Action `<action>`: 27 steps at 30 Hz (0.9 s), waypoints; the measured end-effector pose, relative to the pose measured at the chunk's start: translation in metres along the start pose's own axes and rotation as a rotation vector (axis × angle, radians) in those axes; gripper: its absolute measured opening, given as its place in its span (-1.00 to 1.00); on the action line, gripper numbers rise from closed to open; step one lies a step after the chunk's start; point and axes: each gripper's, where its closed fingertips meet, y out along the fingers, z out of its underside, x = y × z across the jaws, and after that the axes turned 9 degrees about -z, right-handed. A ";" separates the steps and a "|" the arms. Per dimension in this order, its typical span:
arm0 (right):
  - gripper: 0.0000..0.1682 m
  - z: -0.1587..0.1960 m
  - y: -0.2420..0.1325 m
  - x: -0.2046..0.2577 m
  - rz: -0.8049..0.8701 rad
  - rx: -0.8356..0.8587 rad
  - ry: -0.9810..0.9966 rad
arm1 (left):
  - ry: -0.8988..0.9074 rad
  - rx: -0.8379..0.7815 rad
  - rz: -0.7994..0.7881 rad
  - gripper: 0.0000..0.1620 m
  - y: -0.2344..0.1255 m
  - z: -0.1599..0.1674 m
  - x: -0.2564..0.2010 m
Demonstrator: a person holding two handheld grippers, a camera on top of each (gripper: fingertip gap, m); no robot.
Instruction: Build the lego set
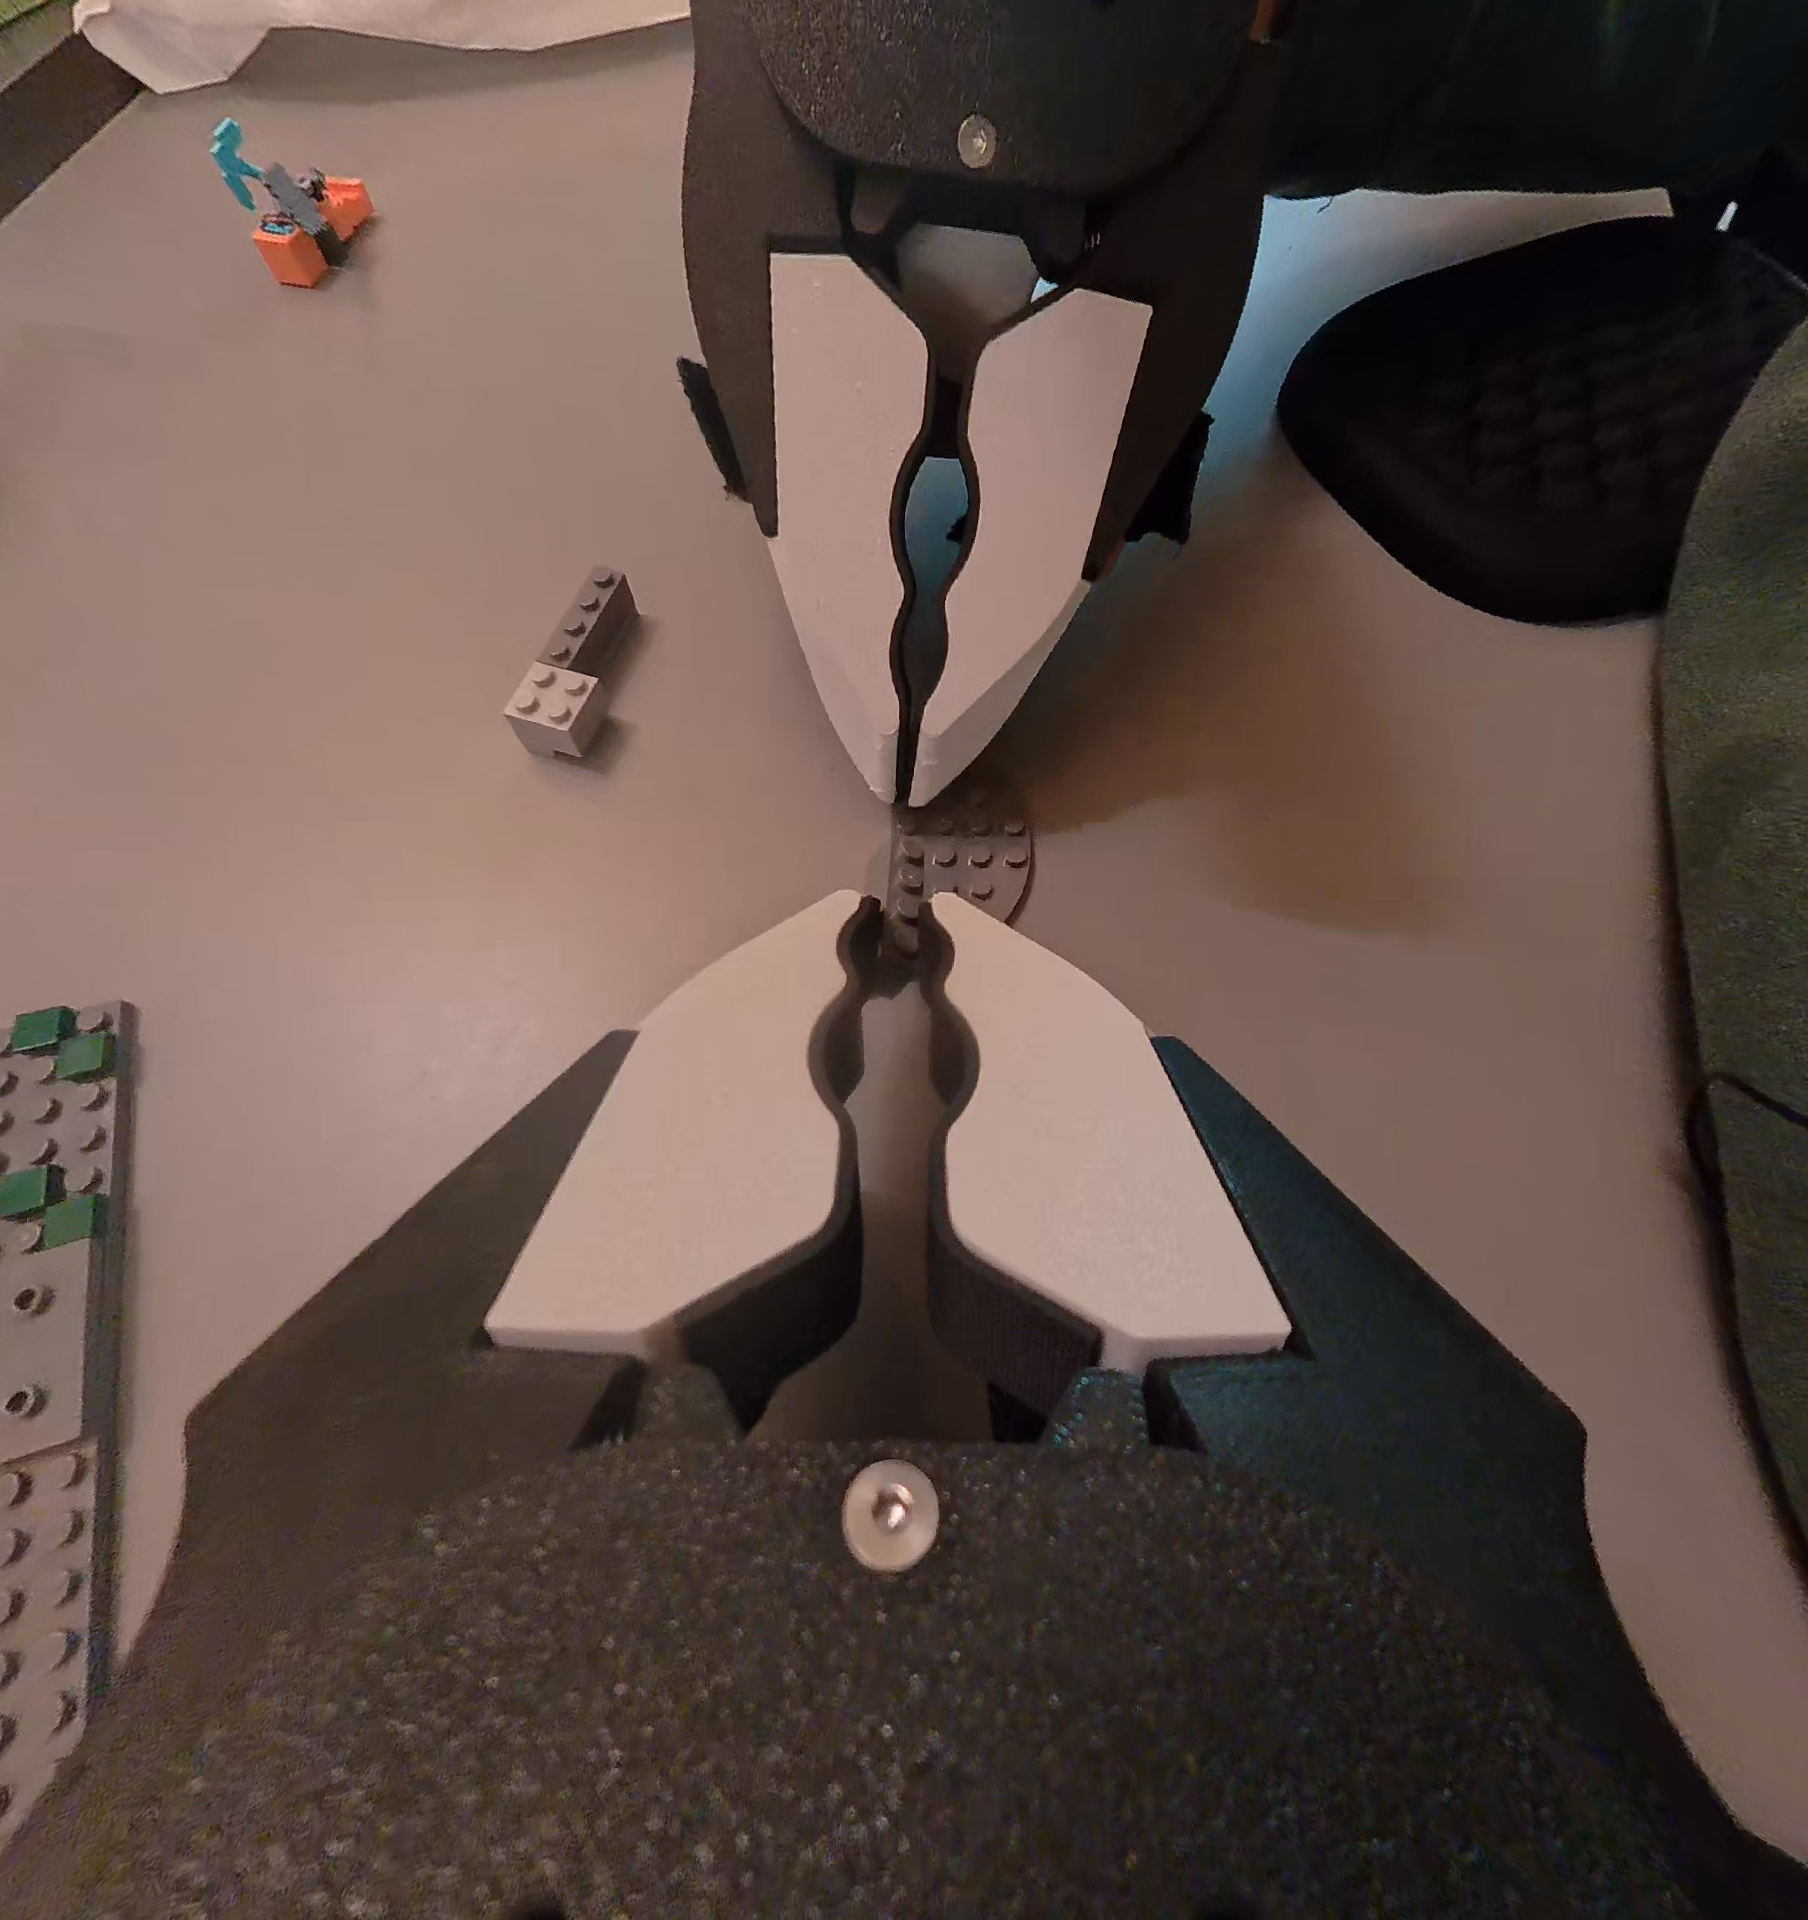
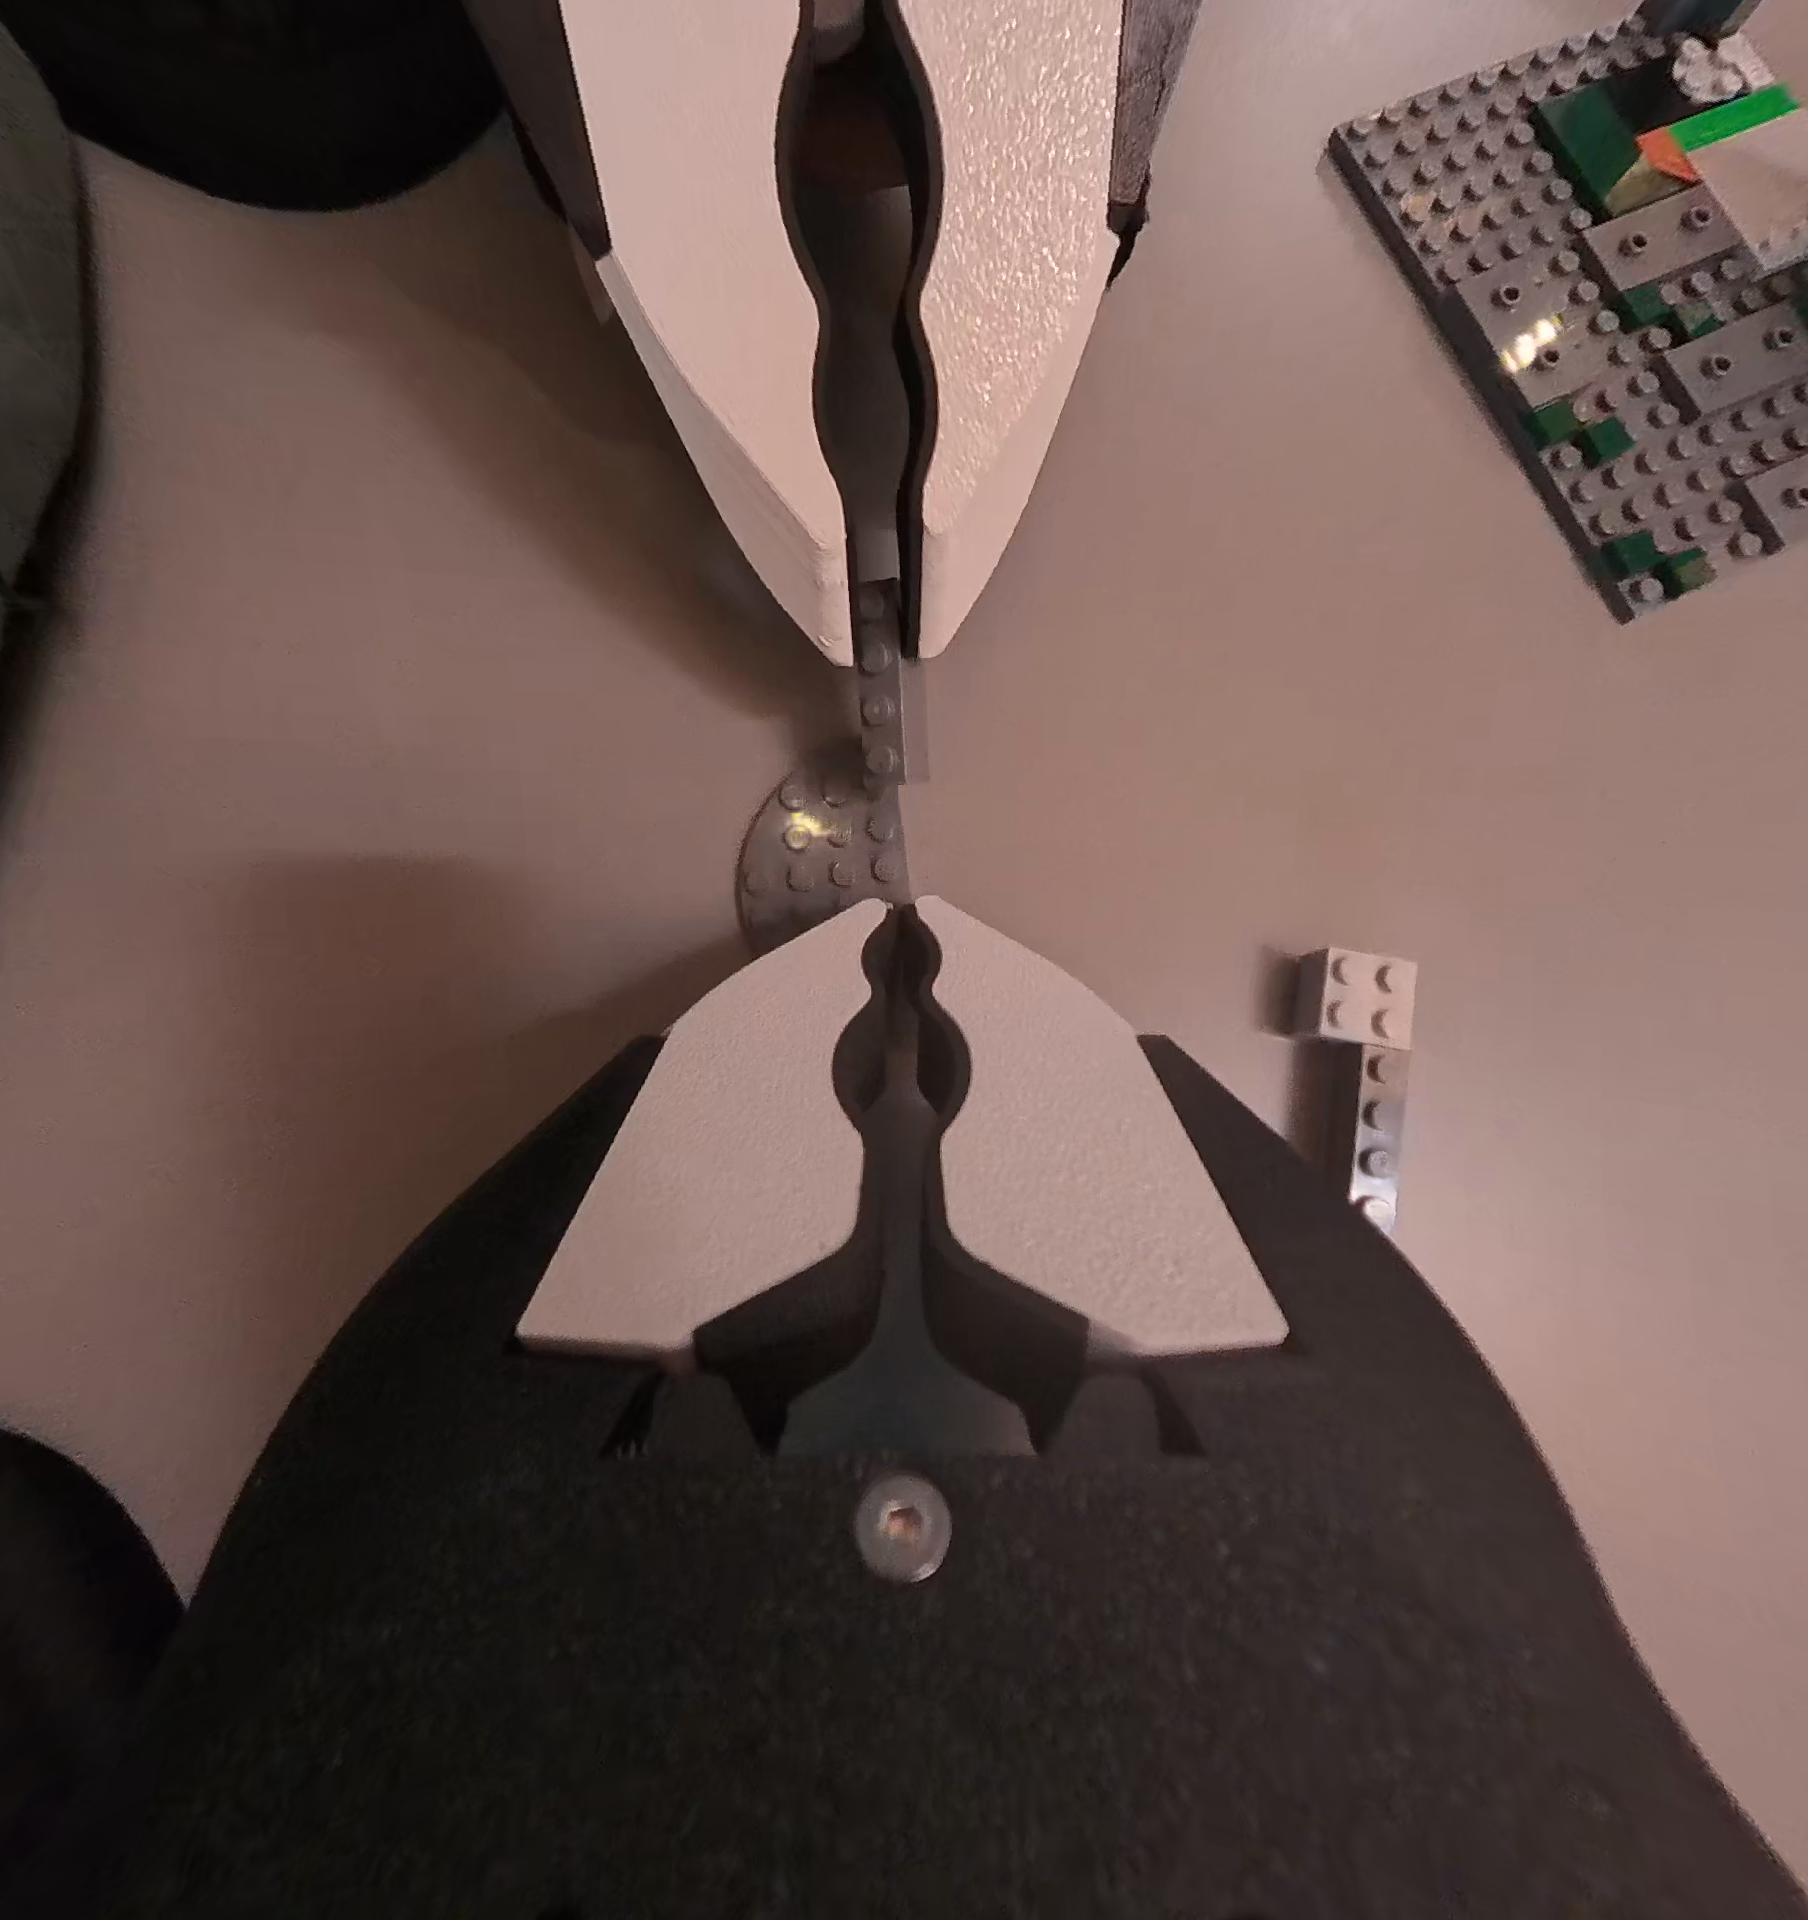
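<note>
The jaws of the left gripper [image 1: 898, 914] are pinched on one end of a narrow grey one-stud-wide plate [image 1: 905, 883], at the centre of the left wrist view, and the plate's far end lies over a round grey studded plate [image 1: 967, 854] just beyond the tips. Facing it from the top of that frame, the right gripper [image 1: 908, 795] has its jaws pressed together — whether they pinch the edge of the round plate or merely touch it, I cannot tell. In the right wrist view the same meeting shows mirrored: the right gripper [image 2: 898, 906] at lower centre with its tips at the round plate's [image 2: 812, 847] rim, the narrow plate [image 2: 884, 707] running up into the left gripper [image 2: 879, 644]. Out on the grey desk [image 1: 360, 520], a square light-grey brick joined to a darker long brick [image 1: 573, 665] lies left of centre in the left wrist view. A small orange-and-teal build [image 1: 302, 218] sits in the upper left of that frame. A grey studded baseplate with green tiles [image 2: 1648, 343] occupies the upper right of the right wrist view, well apart from the grippers.
</note>
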 end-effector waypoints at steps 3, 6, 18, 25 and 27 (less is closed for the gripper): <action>-1.00 -0.001 0.002 0.000 -0.006 0.002 -0.003 | 0.001 0.001 -0.002 -0.91 -0.001 0.000 0.000; -1.00 -0.002 0.005 0.000 -0.008 0.011 -0.010 | 0.003 0.004 -0.004 -0.91 -0.001 0.001 0.001; -1.00 -0.009 0.010 -0.001 -0.020 0.020 -0.034 | 0.007 0.008 -0.008 -0.91 -0.003 0.002 0.002; -1.00 -0.011 0.011 -0.001 -0.021 0.024 -0.050 | 0.003 0.018 -0.006 -0.91 -0.003 0.004 0.003; -1.00 -0.013 0.012 0.000 -0.022 0.020 -0.055 | -0.003 0.025 -0.005 -0.91 -0.003 0.005 0.003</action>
